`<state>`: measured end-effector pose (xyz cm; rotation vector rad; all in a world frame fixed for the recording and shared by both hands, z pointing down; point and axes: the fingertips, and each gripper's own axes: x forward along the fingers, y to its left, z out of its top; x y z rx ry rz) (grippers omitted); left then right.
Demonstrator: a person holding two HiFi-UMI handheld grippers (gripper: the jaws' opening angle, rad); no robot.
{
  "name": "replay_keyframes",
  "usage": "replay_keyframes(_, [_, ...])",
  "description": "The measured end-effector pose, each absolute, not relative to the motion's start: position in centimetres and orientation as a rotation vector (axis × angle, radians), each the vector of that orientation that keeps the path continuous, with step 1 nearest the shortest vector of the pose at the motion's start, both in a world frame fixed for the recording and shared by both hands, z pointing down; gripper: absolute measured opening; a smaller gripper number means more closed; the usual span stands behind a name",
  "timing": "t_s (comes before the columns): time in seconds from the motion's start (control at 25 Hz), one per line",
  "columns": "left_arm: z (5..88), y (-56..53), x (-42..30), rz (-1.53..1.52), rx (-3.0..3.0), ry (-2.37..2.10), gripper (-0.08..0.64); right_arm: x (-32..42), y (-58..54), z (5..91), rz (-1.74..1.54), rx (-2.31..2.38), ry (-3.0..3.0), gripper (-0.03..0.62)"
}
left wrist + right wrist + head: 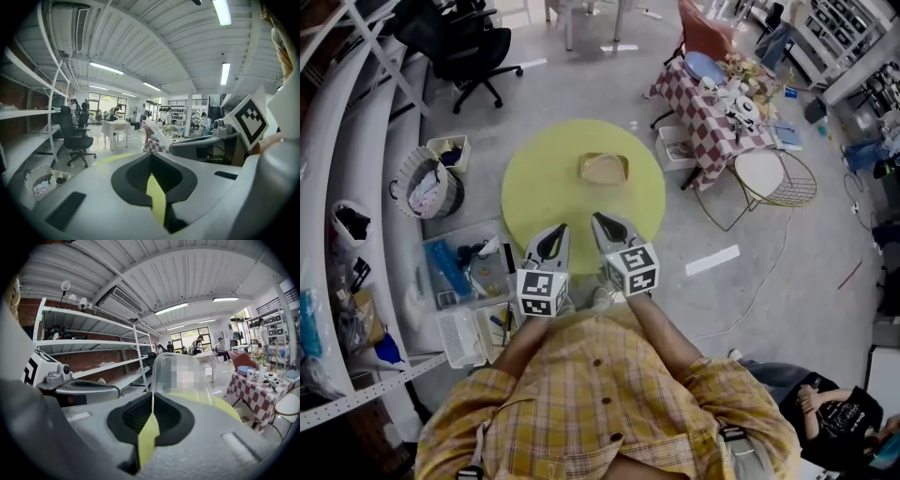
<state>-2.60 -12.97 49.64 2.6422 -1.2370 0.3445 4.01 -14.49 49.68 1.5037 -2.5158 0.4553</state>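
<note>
A round yellow-green table point(534, 187) stands in front of me, with a clear plastic container point(604, 169) near its middle. I hold both grippers side by side over the table's near edge. My left gripper point(553, 234) is shut with nothing in it. My right gripper point(607, 223) is shut and empty too. In the left gripper view the left gripper point(151, 158) has its jaws together, with only a thin yellow sliver of table between them. The right gripper point(152, 397) points at the clear container point(183, 376), which stands a short way beyond its tips.
A table with a checked cloth point(712, 108) and crockery stands at the right, with a wire chair point(773, 178) beside it. At the left are an office chair point(473, 56), a basket point(427, 187), plastic bins point(469, 272) and shelves point(337, 187). A person point(834, 412) sits at the lower right.
</note>
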Motion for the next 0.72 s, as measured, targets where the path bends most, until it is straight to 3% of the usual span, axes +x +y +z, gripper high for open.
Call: replay_keyframes(0.72, [49.0,-13.7,-2.7,0.304,2.664,-1.226,0.005,3.7,-14.7,48.3,0.419,1.508,-2.564,0.006])
